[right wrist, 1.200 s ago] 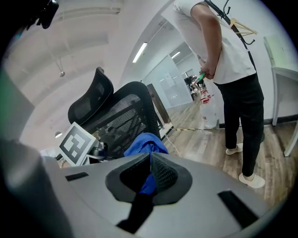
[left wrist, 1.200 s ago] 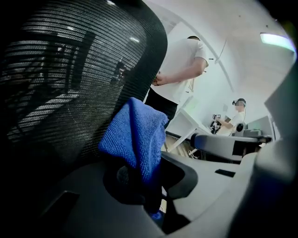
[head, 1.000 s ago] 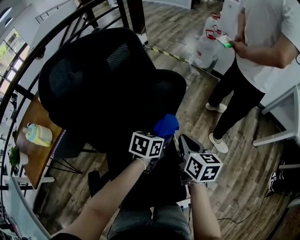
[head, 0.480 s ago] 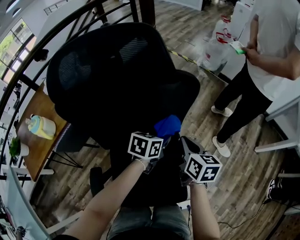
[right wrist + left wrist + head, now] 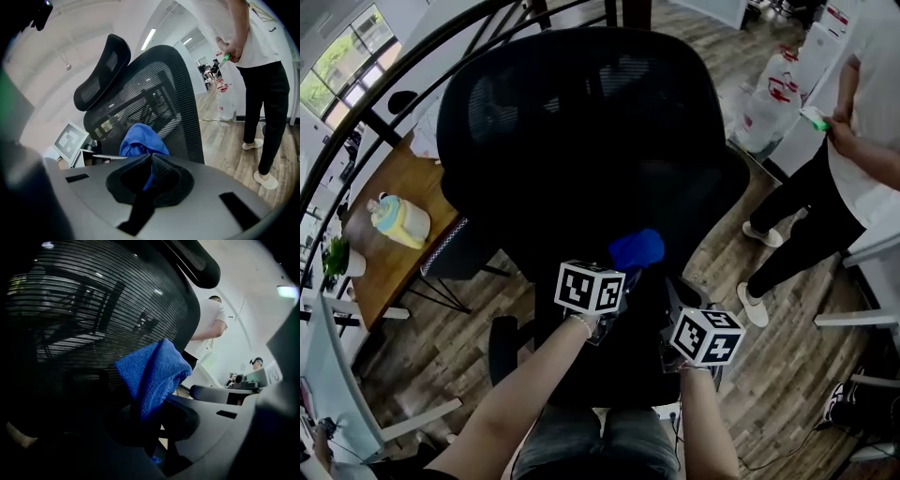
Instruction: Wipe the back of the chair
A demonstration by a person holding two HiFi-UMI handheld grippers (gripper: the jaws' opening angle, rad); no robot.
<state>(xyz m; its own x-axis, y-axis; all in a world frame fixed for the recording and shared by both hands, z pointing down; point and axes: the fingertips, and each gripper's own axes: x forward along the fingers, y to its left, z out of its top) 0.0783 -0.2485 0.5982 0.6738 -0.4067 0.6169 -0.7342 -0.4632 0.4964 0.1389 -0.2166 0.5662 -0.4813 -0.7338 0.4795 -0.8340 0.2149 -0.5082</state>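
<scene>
Closer than a second ago, the mesh chair back [image 5: 581, 141] stands just ahead of my left tool [image 5: 150, 437], which pinches a blue cloth [image 5: 152, 373]; my right tool [image 5: 150, 173] is pressed together, empty. Wiping seems barely begun.

No words, numbers or brand names can be read anywhere. The marker cubes [image 5: 592, 288] carry only black-and-white square patterns, and the red print on the white bag [image 5: 772, 92] standing on the floor is too small to read.
</scene>
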